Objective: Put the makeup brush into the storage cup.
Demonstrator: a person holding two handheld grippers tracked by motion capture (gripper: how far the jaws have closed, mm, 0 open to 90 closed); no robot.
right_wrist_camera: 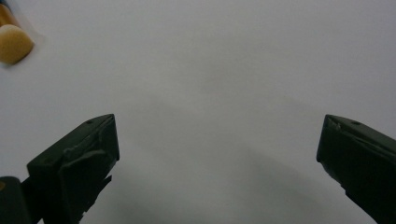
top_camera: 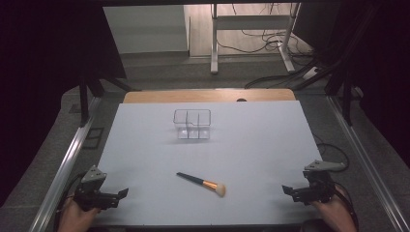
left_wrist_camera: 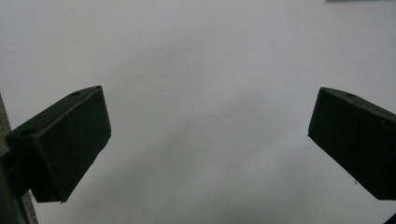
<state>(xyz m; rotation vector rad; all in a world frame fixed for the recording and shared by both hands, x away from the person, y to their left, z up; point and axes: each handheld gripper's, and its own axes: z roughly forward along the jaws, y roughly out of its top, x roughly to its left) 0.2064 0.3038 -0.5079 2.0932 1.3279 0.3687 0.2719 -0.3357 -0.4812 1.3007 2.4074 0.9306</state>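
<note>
Makeup brush [top_camera: 203,183] alone on white mat [top_camera: 145,145], clear organizer [top_camera: 192,124] well beyond.

Dim overall, edges of the high view sunk in black. Brightest at top centre, on the floor [top_camera: 154,29] beyond the table [top_camera: 145,145]. Soft, low in detail. Broad blurred shadows across the sheet in both gripper views; brush [right_wrist_camera: 14,42] tip out of focus, upper left.

- Bench [top_camera: 145,145] lies bare between brush [top_camera: 203,183] and clear organiser [top_camera: 192,124].
- Open passage either side of both; they sit well apart.
</note>
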